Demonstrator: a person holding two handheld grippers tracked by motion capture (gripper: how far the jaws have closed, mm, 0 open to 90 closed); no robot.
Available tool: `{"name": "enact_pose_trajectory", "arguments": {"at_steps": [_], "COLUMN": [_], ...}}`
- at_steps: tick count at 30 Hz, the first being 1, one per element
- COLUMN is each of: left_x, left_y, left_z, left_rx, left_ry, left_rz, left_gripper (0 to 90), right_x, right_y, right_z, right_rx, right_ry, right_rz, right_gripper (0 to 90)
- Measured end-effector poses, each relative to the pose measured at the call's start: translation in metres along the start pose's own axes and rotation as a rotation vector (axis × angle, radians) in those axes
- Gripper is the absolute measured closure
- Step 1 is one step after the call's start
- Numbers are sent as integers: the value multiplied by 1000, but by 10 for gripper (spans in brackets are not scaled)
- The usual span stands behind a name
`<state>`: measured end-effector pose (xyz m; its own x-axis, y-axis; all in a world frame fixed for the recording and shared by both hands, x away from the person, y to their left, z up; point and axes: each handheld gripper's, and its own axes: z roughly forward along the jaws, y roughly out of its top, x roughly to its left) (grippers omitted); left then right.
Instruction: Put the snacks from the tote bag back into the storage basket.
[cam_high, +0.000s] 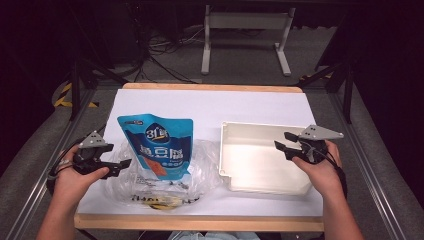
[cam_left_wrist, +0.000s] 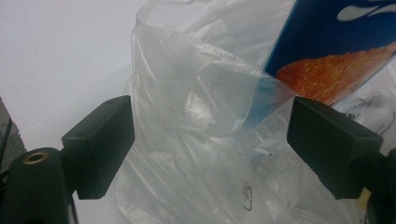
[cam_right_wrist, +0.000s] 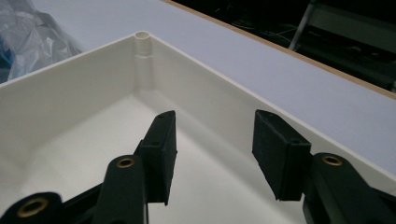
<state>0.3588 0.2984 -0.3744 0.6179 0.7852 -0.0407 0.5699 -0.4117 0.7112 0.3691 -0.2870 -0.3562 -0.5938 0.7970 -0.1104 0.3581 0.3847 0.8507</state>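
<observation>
Because the blue pouch (cam_high: 158, 146) lies half inside the clear plastic bag (cam_high: 125, 177) at the table's (cam_high: 250, 107) seven o'clock, we keep our left tool (cam_high: 123, 164) spread wide around the bag's crinkled, glossy film, not yet pinching. At four o'clock, our right tool (cam_high: 283, 141), jaws apart and empty, hovers over the rigid, smooth-walled white tray (cam_high: 260, 187), probably the pouch's destination.

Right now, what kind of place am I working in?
Probably a lab or recording rig, not a home: a white-topped table on a metal frame, loose cables on the floor behind, and hazard-striped tape beside it.
</observation>
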Motion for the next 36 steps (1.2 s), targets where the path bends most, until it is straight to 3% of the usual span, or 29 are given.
{"name": "enact_pose_trajectory", "arguments": {"at_steps": [9, 13, 16, 19, 36], "left_x": [0, -1, 0, 1, 2], "left_y": [2, 2, 1, 1, 3], "left_z": [-2, -1, -2, -3, -1], "left_rx": [2, 22, 7, 5, 5], "left_ry": [19, 5, 3, -26, -22], "left_rz": [-9, -11, -32, -25, -28], "left_gripper": [118, 87, 68, 44, 44], "right_x": [1, 1, 2, 4, 22], "right_y": [0, 1, 1, 2, 28], "right_z": [0, 0, 0, 1, 7], "right_rx": [-7, -18, -22, -22, -57], "right_ry": [27, 31, 33, 39, 115], "right_rz": [12, 14, 19, 20, -37], "right_gripper": [443, 434, 433, 433, 413]}}
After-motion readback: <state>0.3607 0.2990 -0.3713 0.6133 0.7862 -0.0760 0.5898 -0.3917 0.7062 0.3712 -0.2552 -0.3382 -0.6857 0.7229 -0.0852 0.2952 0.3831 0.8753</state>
